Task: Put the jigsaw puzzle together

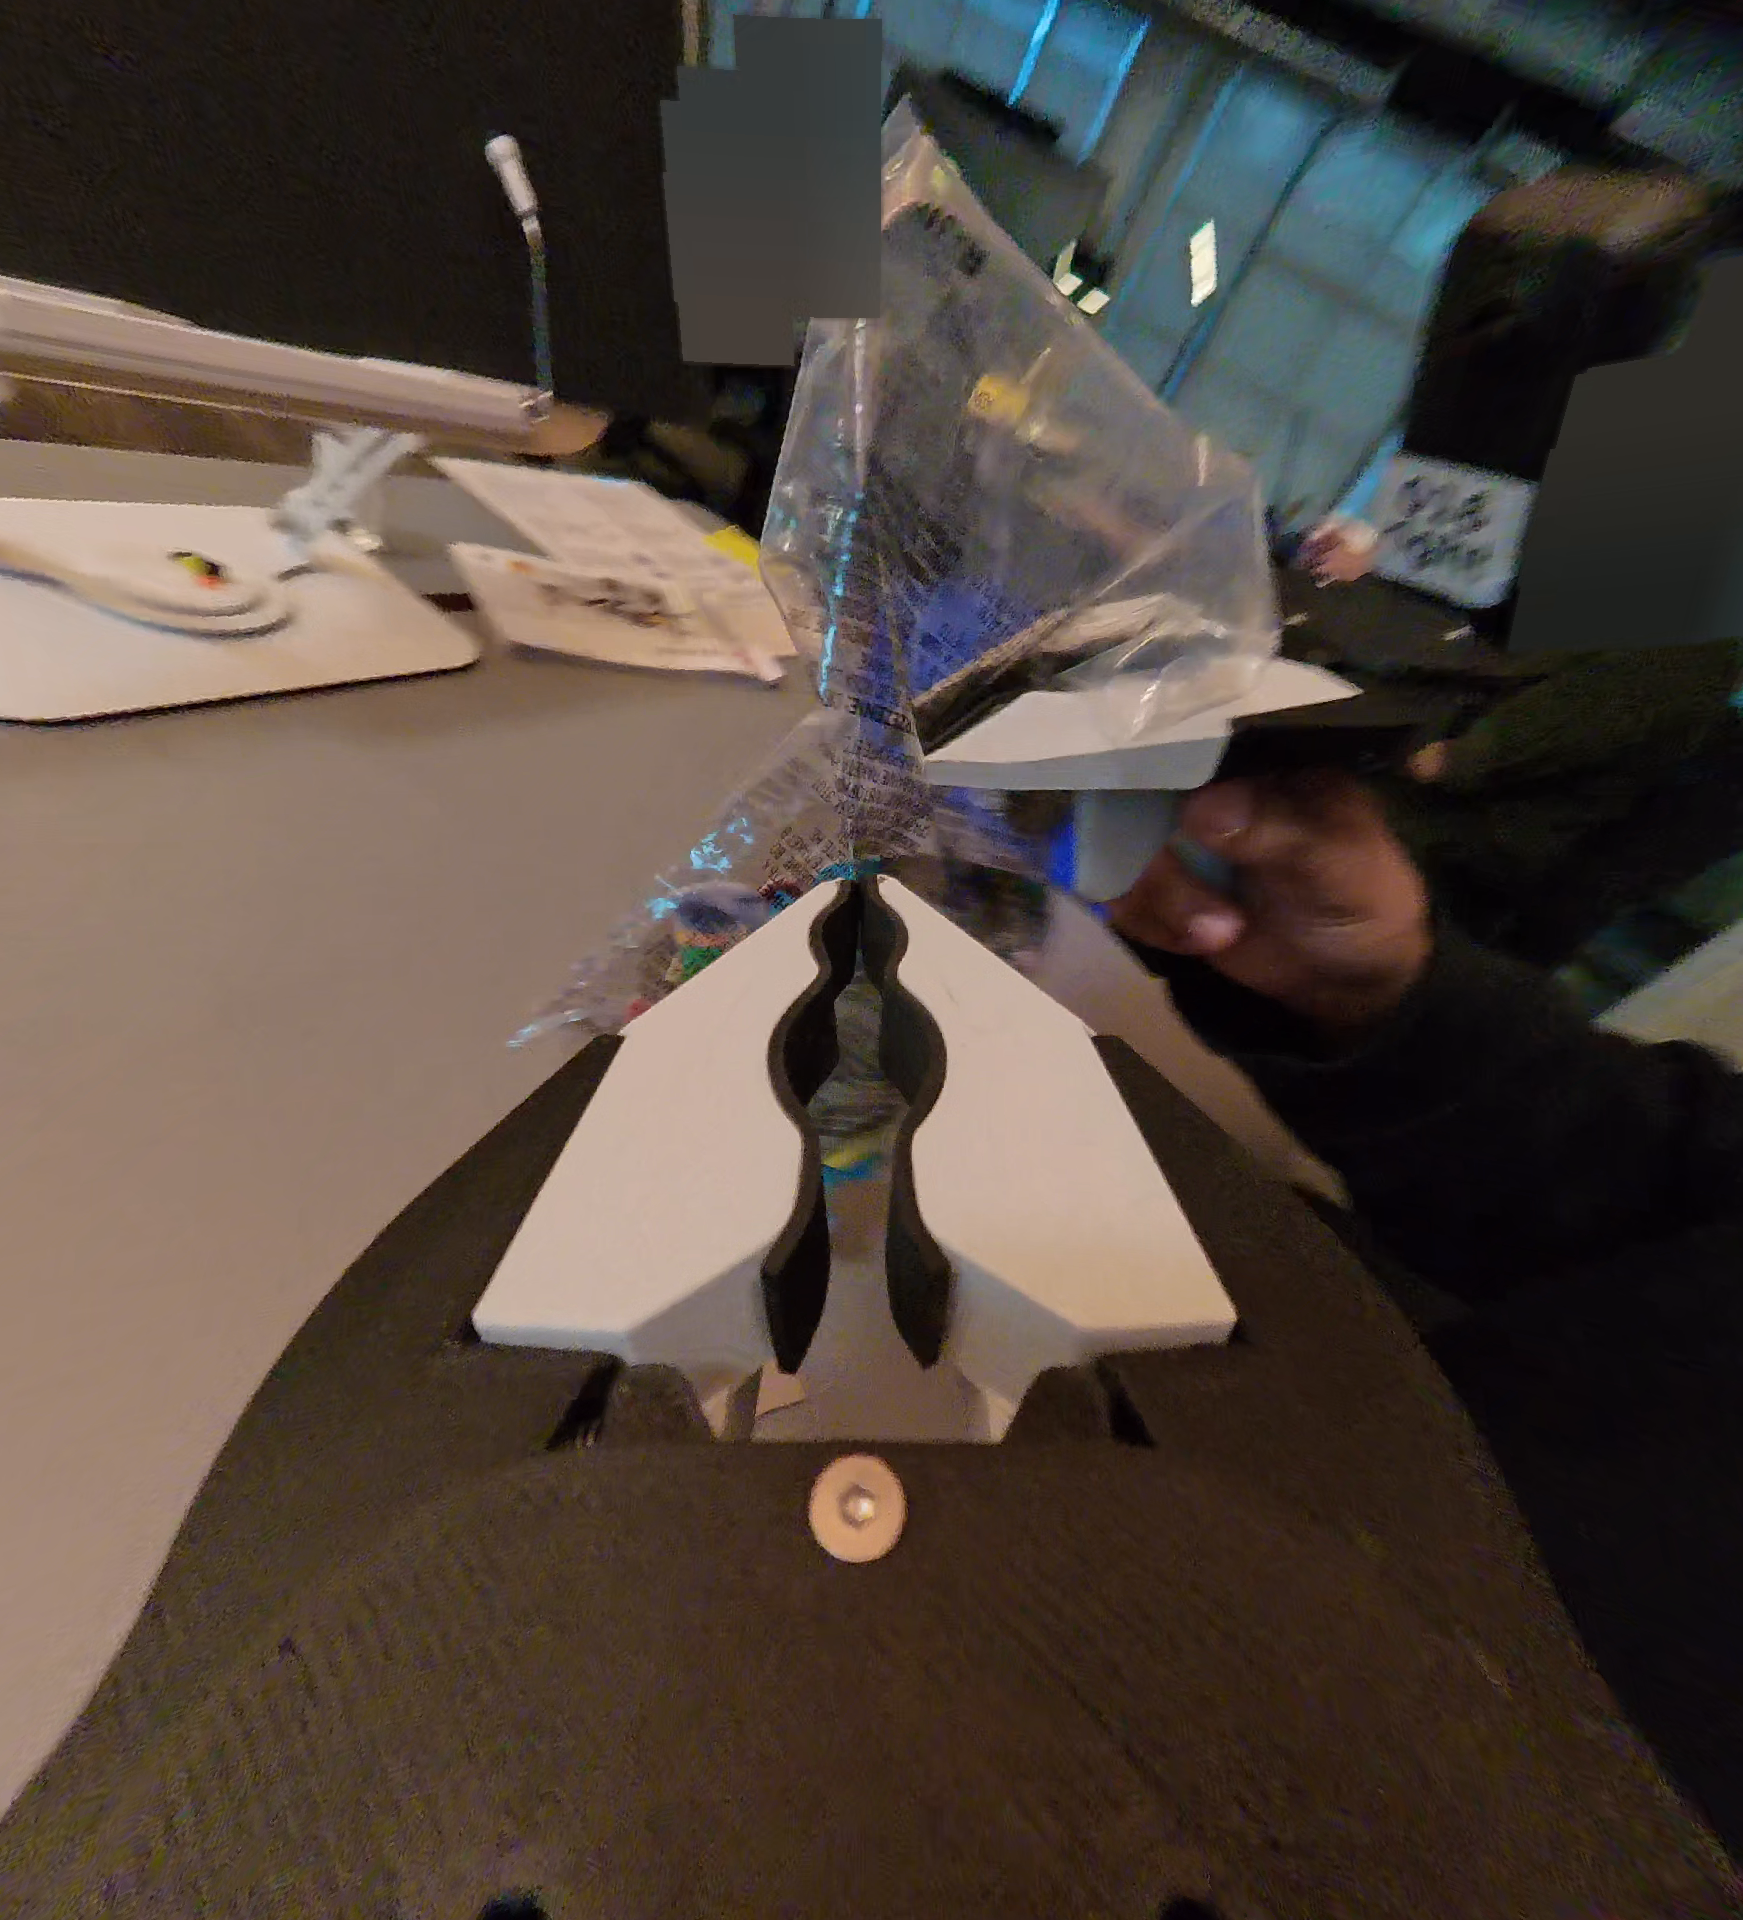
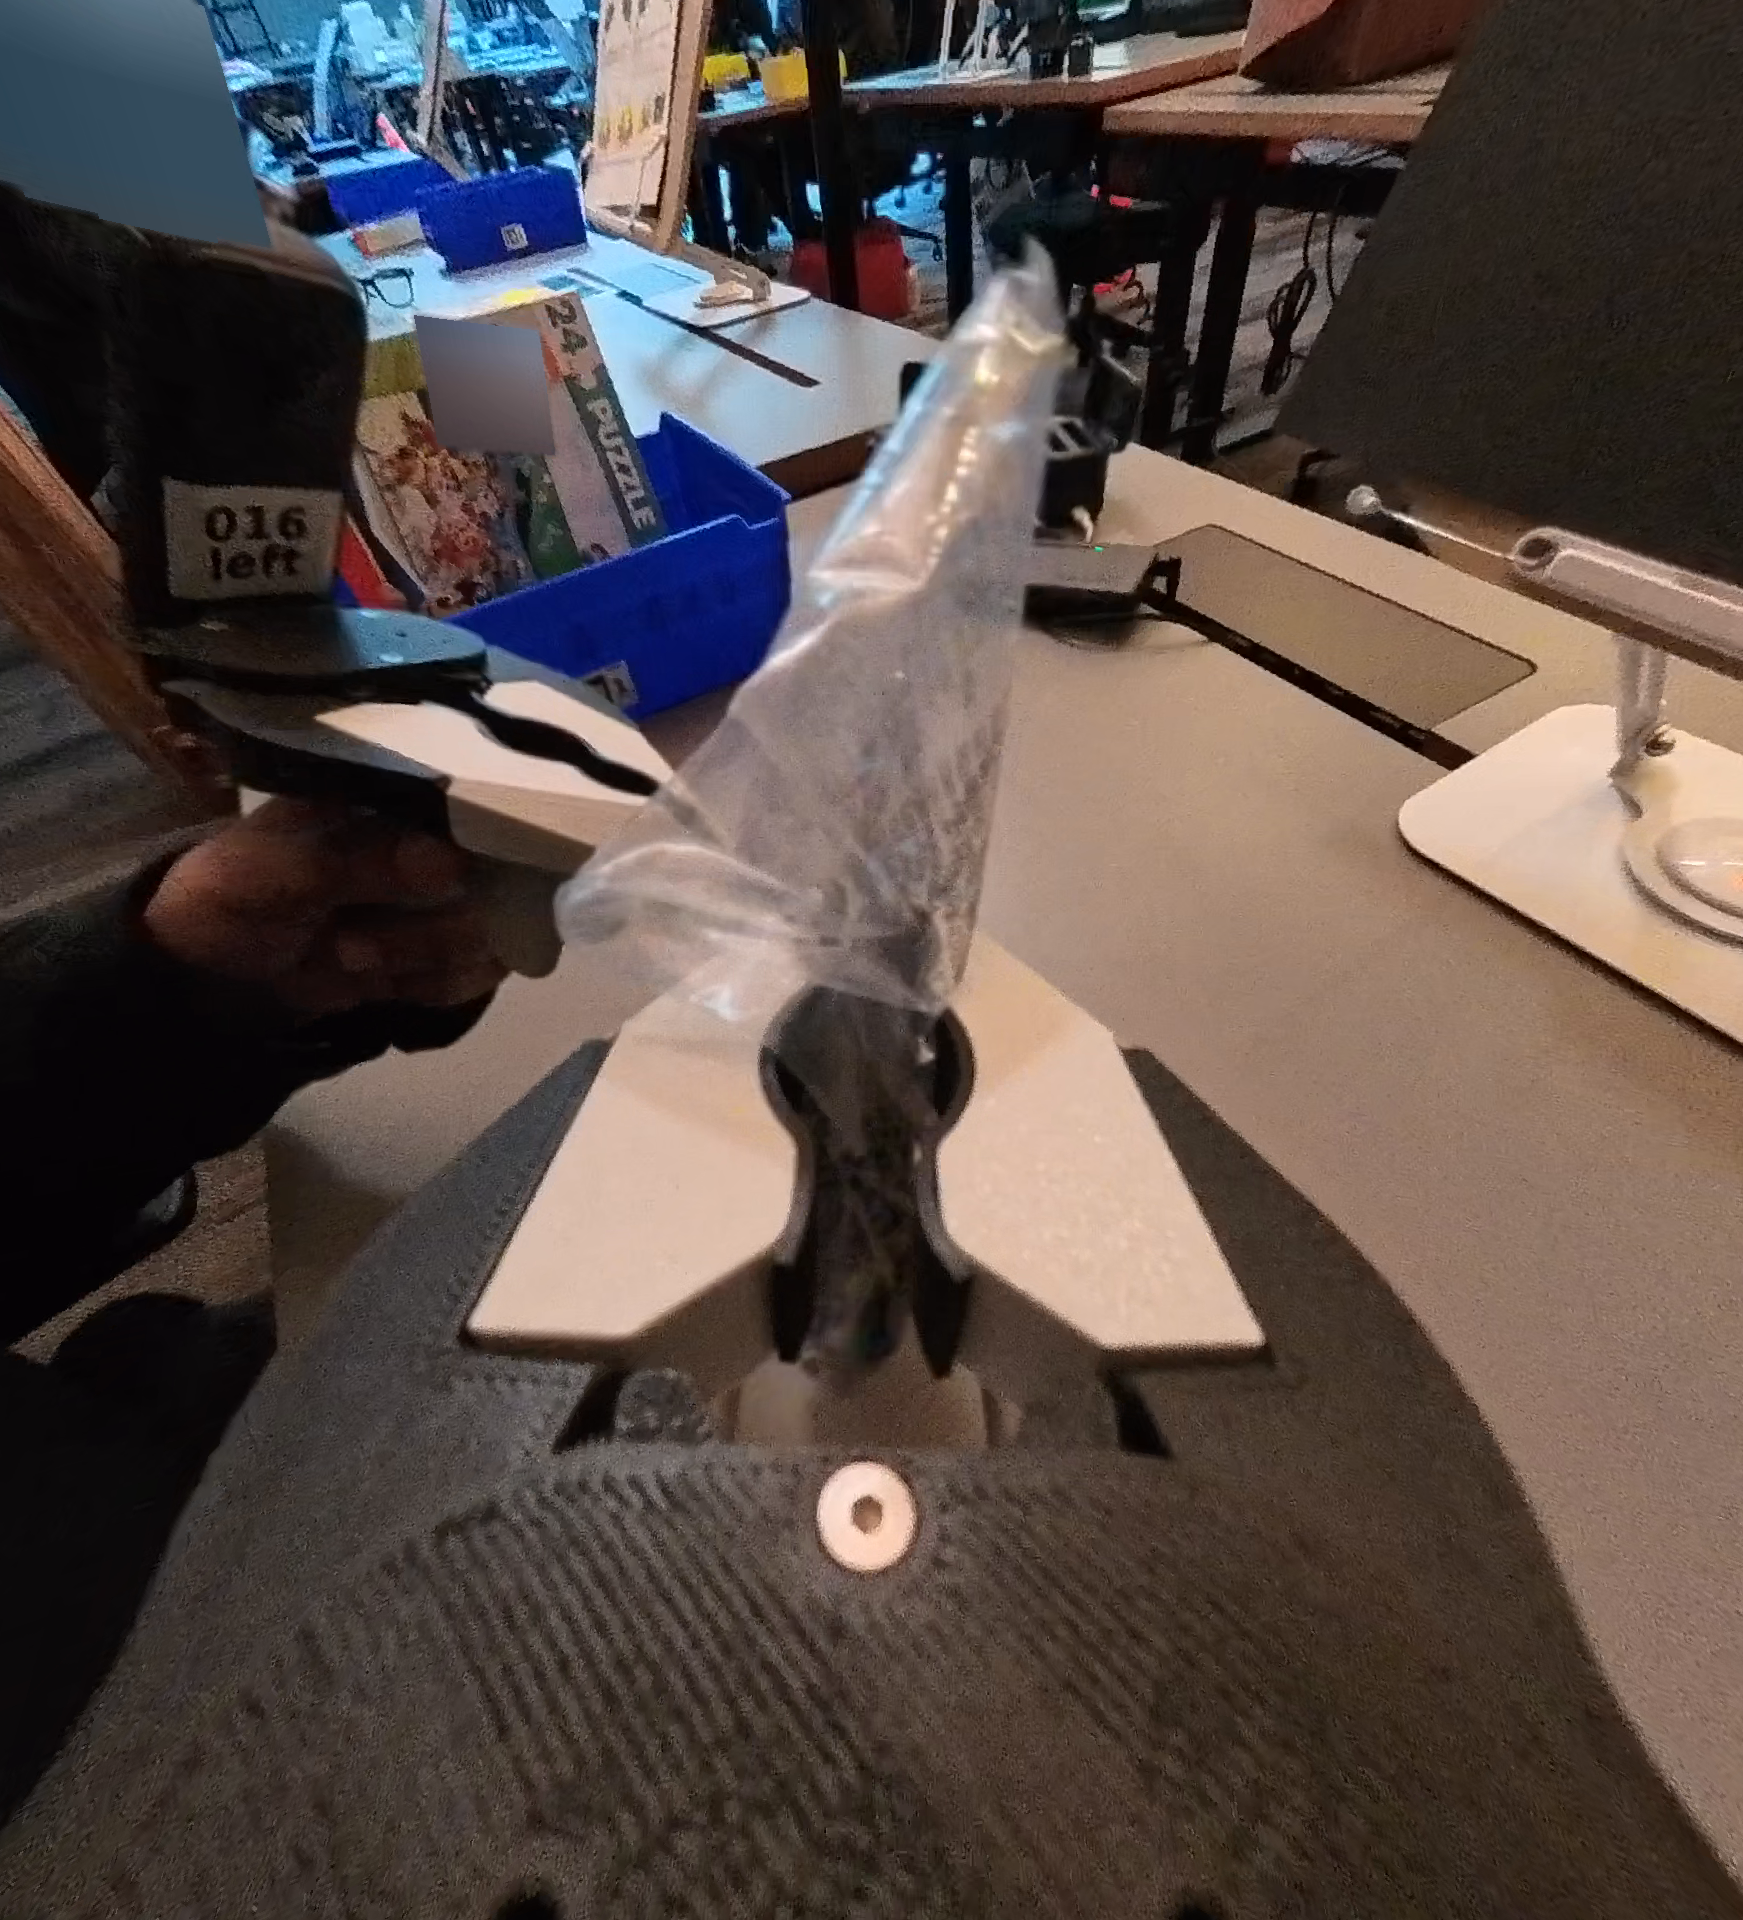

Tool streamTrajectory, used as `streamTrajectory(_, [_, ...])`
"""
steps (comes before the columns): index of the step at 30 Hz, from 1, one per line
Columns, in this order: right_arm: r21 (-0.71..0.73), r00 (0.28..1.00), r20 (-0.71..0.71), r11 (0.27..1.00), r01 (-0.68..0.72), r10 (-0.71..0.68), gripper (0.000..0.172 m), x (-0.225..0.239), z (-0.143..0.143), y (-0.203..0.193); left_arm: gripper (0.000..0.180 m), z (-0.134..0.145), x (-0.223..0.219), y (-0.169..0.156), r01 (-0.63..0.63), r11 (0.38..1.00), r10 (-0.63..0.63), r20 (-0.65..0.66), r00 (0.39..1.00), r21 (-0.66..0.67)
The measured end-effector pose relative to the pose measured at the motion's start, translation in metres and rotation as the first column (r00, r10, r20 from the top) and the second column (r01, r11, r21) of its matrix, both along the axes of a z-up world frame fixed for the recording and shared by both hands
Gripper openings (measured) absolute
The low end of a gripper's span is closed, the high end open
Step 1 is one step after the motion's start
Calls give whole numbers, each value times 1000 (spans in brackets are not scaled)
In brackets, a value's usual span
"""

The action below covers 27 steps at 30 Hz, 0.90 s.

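Both claws clamped on one clear plastic bag (image 1: 1002, 499): left claw (image 1: 859, 883) pinching its corner, right claw (image 2: 872, 1023) gripping bunched plastic, above grey table (image 1: 275, 883).

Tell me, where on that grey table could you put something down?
Free: the grey table in front of the white stand base and papers, left of the plastic bag. Also between the bag and the dark inset panel. Crowded: around the blue bin and stand.
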State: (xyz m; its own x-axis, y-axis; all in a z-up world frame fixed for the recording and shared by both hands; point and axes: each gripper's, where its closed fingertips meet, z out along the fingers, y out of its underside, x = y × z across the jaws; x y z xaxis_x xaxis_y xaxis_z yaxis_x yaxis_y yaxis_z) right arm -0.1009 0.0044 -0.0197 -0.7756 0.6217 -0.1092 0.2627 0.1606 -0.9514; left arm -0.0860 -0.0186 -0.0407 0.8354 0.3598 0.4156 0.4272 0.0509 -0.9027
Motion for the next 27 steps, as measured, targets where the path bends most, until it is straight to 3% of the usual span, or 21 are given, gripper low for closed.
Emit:
streamTrajectory(2, [-24, 999, -32, 1000, 4, -5, 7, 2, 9, 2, 0, -2, -1, -3, -35, 999, 34, -37, 999, -27])
streamTrajectory(4, [13, 1000, 6, 1000, -4, 4, 7, 1, -4, 0, 0, -20, -10, -7, -87, 990, 82, -47, 996, -112])
streamTrajectory(6, [-19, 1000, -9, 1000, -10, 9, 7, 3, 1, 0, 0, -10, 0, -3, -31, 999, 31, -10, 999, -26])
streamTrajectory(9, [7, 1000, 18, 1000, -10, 10, 5, 2, -7, 0, 0, -20, -7, -7, -72, 993, 71, -23, 997, -89])
streamTrajectory(11, [-15, 999, 38, 999, -36, 37, 12, 5, -5, -4, 0, -7, 3, -2, -30, 999, 30, -12, 999, -17])
streamTrajectory(12, [-17, 1000, 2, 1000, -22, 22, 12, 4, 0, -1, 0, -9, 0, -4, -63, 997, 61, -48, 997, -46])
streamTrajectory(14, [57, 1000, 9, 998, -16, 16, 11, 1, -15, -1, 0, -27, -13, -8, -118, 983, 110, -60, 992, -139])
streamTrajectory(15, [89, 998, 60, 995, -34, 29, 16, 2, -25, -3, 0, -25, -6, -3, -65, 993, 64, -11, 998, -100])
streamTrajectory(16, [85, 997, 67, 995, -42, 36, 21, 4, -25, -7, 0, -18, 1, 1, -37, 998, 37, 1, 999, -46])
streamTrajectory(18, [54, 1000, -8, 999, 0, 0, 19, 3, -11, -1, 0, -26, -8, -5, -111, 988, 104, -65, 992, -112])
streamTrajectory(19, [48, 1000, -1, 999, -1, 1, 19, 2, -12, -1, 0, -37, -15, -9, -139, 979, 132, -58, 990, -148])
streamTrajectory(21, [62, 996, 82, 998, -29, 24, 26, 3, -27, -1, 0, -35, -8, -5, -65, 997, 68, 53, 996, -50])
streamTrajectory(22, [53, 996, 88, 998, -27, 22, 27, 3, -26, 2, 0, -30, -5, -5, -64, 998, 66, 47, 997, -29])
streamTrajectory(25, [-45, 998, 68, 999, 6, -3, 26, 1, -9, 14, 0, -41, -15, -14, -144, 976, 137, -54, 989, -163])
streamTrajectory(27, [-73, 994, 112, 997, -13, 22, 23, 0, -11, 14, 0, -32, -8, -9, -95, 992, 96, -2, 995, -88])
